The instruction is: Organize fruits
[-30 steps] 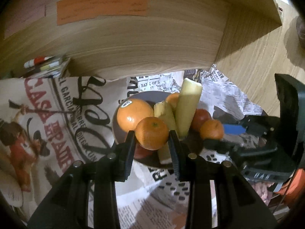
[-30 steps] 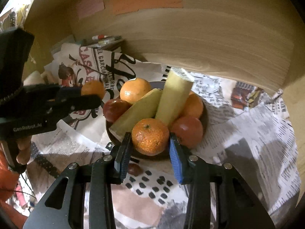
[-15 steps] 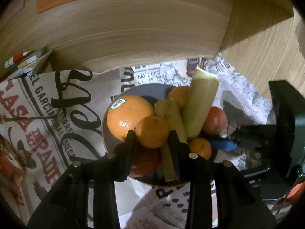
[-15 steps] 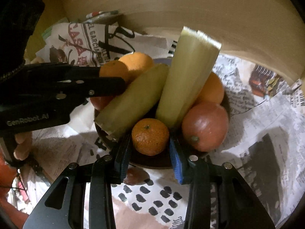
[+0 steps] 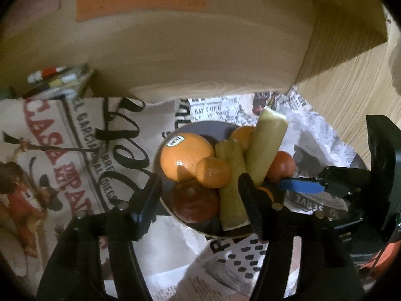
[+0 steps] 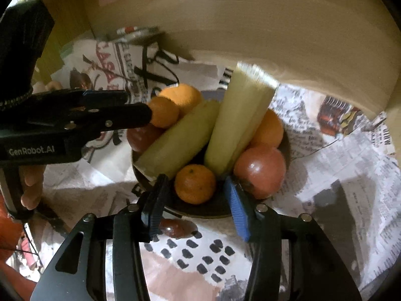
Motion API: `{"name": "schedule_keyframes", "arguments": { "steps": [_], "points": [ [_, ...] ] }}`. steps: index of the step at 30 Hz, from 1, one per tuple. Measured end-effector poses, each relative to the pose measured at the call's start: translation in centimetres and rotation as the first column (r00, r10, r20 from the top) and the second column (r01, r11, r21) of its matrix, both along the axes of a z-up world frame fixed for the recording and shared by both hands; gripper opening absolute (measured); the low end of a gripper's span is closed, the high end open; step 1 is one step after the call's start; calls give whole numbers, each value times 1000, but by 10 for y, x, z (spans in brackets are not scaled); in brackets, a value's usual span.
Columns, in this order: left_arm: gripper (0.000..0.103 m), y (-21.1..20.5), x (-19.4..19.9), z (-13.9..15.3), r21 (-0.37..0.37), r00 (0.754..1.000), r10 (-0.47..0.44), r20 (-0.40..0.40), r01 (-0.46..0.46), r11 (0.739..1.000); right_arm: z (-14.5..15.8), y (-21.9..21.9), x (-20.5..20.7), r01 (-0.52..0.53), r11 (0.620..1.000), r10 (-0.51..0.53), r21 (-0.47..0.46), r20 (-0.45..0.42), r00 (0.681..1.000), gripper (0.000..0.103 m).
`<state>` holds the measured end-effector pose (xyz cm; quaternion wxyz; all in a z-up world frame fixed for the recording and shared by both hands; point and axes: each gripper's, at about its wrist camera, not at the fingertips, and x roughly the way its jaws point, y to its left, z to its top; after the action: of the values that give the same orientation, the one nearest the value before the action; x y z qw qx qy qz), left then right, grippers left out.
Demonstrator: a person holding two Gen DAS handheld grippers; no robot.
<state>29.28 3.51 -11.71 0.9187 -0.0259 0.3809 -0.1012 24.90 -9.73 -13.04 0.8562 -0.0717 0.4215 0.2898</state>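
A dark bowl (image 5: 200,126) (image 6: 215,210) on newspaper holds a big orange (image 5: 185,155), red apples (image 5: 195,204) (image 6: 260,170), two pale green stalks (image 5: 265,145) (image 6: 240,115) and mandarins. My left gripper (image 5: 200,200) is open over the bowl; a mandarin (image 5: 213,171) rests on the pile beyond its fingers. My right gripper (image 6: 195,205) is open at the bowl's near rim, with a mandarin (image 6: 195,184) lying in the bowl between its spread fingers. The left gripper also shows in the right wrist view (image 6: 147,111).
A wooden wall (image 5: 200,57) rises close behind the bowl. Pens and booklets (image 5: 60,77) lie at the back left. Printed newspaper (image 6: 351,175) covers the surface. A small dark red fruit (image 6: 178,228) lies on the paper by the bowl's near rim.
Both grippers have opened. Each mandarin left its fingers and now rests in the bowl. Both grippers drew back slightly.
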Motion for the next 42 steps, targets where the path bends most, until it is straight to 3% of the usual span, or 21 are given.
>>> {"name": "schedule_keyframes", "arguments": {
  "steps": [8, 15, 21, 23, 27, 42],
  "points": [
    [70, 13, -36, 13, 35, 997, 42, 60, -45, 998, 1, -12, -25, 8, 1000, -8, 1, -9, 1000, 44],
    [71, 23, -53, 0, 46, 998, 60, 28, -61, 997, -24, -4, -32, -9, 1000, 7, -26, -81, 997, 44],
    [71, 32, -64, -15, 43, 997, 73, -4, -73, 996, -37, 14, -25, -22, 997, 15, -77, -84, 996, 44],
    [71, 33, -67, -18, 43, 997, 71, -13, -71, 997, -38, 18, -25, -17, 994, 11, -110, -58, 998, 35],
    [71, 32, -75, -21, 43, 998, 56, -21, -55, 998, -36, 18, -27, -23, 995, 17, -98, -57, 998, 23],
    [71, -3, -123, -19, -8, 999, -34, -40, 34, 999, 8, -14, -76, 46, 999, -46, -8, 40, 998, 22]
  ]
}}
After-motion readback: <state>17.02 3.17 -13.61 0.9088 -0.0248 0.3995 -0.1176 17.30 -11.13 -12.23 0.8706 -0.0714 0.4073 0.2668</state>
